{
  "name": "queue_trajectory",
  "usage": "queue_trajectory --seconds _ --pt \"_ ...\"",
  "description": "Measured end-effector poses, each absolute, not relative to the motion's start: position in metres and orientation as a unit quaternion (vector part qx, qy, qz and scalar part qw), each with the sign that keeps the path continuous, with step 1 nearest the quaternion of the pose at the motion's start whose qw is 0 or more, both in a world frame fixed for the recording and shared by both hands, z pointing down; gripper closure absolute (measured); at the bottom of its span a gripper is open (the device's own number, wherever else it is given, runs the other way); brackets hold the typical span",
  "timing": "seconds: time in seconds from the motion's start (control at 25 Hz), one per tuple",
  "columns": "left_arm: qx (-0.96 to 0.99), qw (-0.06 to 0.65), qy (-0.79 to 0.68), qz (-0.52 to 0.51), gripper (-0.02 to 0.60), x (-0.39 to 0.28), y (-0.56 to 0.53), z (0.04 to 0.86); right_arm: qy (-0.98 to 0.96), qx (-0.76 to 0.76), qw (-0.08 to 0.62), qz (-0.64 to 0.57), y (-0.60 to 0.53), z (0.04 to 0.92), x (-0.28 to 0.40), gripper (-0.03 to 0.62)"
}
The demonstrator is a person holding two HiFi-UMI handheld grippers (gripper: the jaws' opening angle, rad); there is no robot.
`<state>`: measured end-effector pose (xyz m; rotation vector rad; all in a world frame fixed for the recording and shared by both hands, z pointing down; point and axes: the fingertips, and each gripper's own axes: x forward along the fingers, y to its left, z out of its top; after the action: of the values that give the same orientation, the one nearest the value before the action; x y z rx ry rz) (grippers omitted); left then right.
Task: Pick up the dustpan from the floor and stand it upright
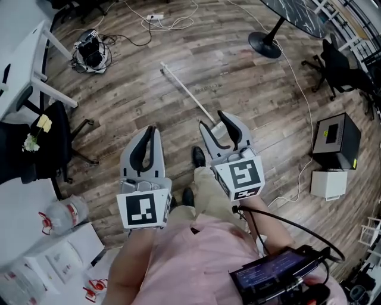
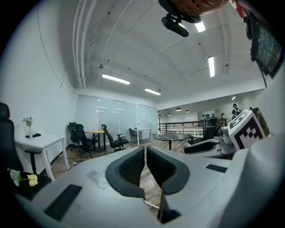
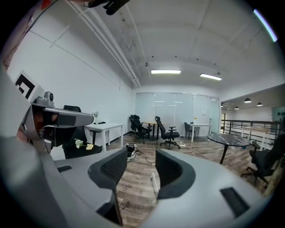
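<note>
**Item:** dustpan (image 1: 186,90), long white handle, lying flat on the wood floor (image 1: 119,101) just ahead of the person's shoe (image 1: 198,156). The handle runs away up-left. The pan end is partly hidden behind the right gripper (image 1: 213,123) in the head view.

**Right gripper:** jaws spread, nothing held. It is carried high and looks out across the room, and we see the handle on the floor below between the jaws.

**Left gripper** (image 1: 151,131)**:** jaws drawn together to a thin slit, nothing between them.

**Risks, as we judge them:**
- A grip far from the pan end lets the long handle swing and twist loose.
- A thin, smooth handle may slide through the pads while tipping up.
- Stood upright unsupported, the dustpan may topple.

**Surroundings:** cable bundle (image 1: 90,52), power strip (image 1: 156,18), table base (image 1: 265,44) and black box (image 1: 336,140), all well apart from the dustpan. Nothing lies across it. We count only the person's own feet as near the reach.
</note>
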<state>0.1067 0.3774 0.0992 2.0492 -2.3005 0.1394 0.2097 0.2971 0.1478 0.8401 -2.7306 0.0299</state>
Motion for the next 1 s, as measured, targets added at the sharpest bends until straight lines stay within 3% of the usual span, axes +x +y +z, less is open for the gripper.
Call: queue_trajectory --seconds 0.6,1.0 --pt "0.625 0.046 -0.774 0.091 0.558 0.032 0.208 0.126 -0.952 0.264 0.152 0.018 0.09 0.182 0.135 0.401" --pt "0.594 0.034 -0.799 0.086 0.558 -0.027 0.125 0.109 -0.965 0.227 0.134 -0.012 -0.005 0.15 0.059 0.41"
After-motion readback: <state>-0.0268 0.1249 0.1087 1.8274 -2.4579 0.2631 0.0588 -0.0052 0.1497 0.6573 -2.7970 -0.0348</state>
